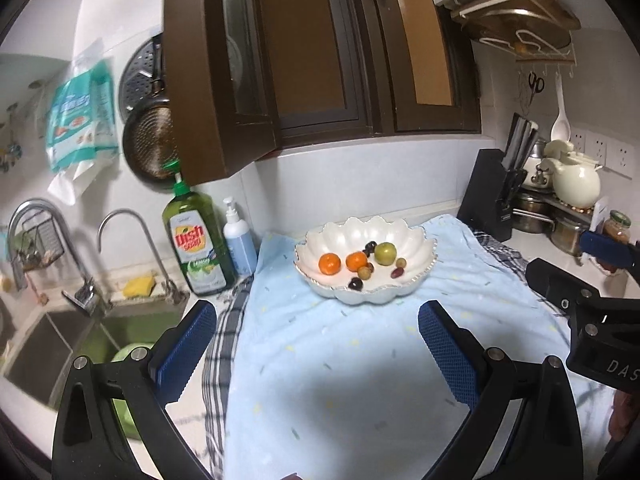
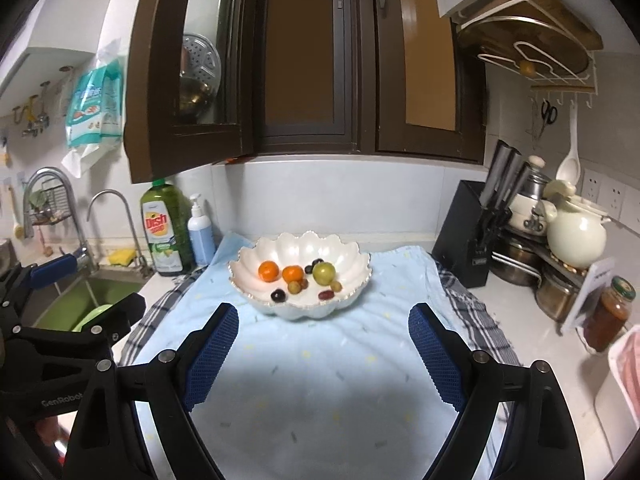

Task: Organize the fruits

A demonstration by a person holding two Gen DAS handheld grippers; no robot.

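Note:
A white scalloped bowl (image 1: 416, 240) stands on a light blue towel (image 1: 340, 360); it also shows in the right wrist view (image 2: 352, 264). In it lie two oranges (image 1: 329, 263), a green apple (image 1: 385, 253) and several small dark and tan fruits (image 1: 355, 284). My left gripper (image 1: 316, 352) is open and empty, held above the towel in front of the bowl. My right gripper (image 2: 322, 356) is open and empty, also in front of the bowl. Each gripper shows at the edge of the other's view.
A sink (image 1: 48, 344) with taps, a green dish soap bottle (image 1: 198, 240) and a pump bottle (image 1: 239, 240) are to the left. A black knife block (image 2: 468, 232), pots, a cream jug (image 2: 576, 236) and a sauce jar (image 2: 610, 314) are to the right. An open brown cabinet door (image 1: 200, 80) hangs overhead.

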